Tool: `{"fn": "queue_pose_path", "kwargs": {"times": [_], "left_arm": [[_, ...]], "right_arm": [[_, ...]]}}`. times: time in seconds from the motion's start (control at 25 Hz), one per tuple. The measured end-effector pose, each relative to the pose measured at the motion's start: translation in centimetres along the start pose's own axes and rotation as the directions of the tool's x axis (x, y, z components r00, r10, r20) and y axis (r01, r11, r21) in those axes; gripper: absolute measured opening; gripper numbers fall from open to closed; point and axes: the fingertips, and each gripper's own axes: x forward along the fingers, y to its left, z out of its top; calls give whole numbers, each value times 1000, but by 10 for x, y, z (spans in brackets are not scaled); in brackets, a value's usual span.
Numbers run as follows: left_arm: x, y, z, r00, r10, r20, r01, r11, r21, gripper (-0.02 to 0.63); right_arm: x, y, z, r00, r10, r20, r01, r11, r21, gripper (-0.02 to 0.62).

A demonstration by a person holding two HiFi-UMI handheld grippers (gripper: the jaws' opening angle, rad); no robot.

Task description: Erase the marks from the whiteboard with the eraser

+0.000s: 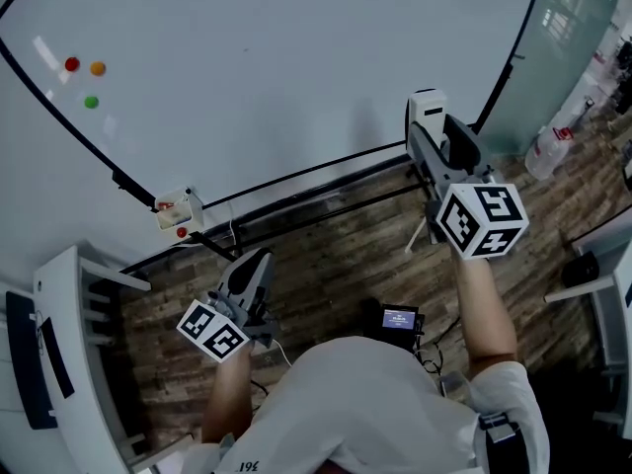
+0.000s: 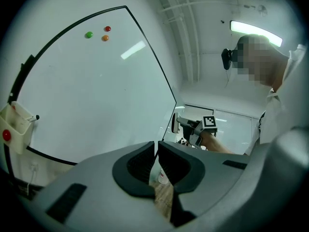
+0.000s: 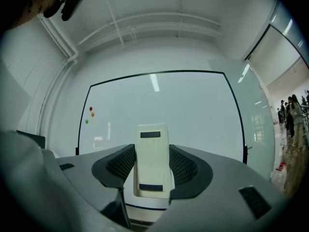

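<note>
A large whiteboard [image 1: 276, 57] with a black frame fills the wall ahead; no pen marks show on it, only red, orange and green magnets [image 1: 84, 77] at its upper left. My right gripper [image 1: 427, 126] is shut on a white eraser [image 3: 152, 161], held upright a little off the board's lower right part. The eraser [image 1: 427, 107] shows above the jaws in the head view. My left gripper [image 1: 252, 265] hangs low, below the board's bottom edge, jaws nearly together with nothing between them. In the left gripper view the board [image 2: 87, 91] lies to the left.
A small white marker holder [image 1: 178, 210] with a red magnet hangs at the board's lower left. A white rack [image 1: 69, 344] stands at the left. A glass partition [image 1: 563, 38] and bottles [image 1: 548, 151] are at the right. Wood-pattern floor [image 1: 336, 255] lies below.
</note>
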Motion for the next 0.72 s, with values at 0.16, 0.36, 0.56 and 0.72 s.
{"fn": "queue_pose_path", "kwargs": {"times": [0.16,0.36,0.56,0.72], "left_arm": [[-6,-3,-7,1000,-4,-3,4,1000,-13,15],[-14,-3,-14,1000,-1,-3,1,999,-39,14],[-20,-7,-25,1000,2,-18,-3,998,-58,14],[-24,-10,-33,1000,-6,-23,4,997,-74,14]], "right_arm": [[-11,8,-14,1000,1,-15,-1,1000,22,241],[-26,22,-36,999,23,-36,-21,998,56,241],[-39,29,-66,996,36,-85,-28,995,100,241],[-45,34,-85,992,43,-116,-29,992,125,241]]}}
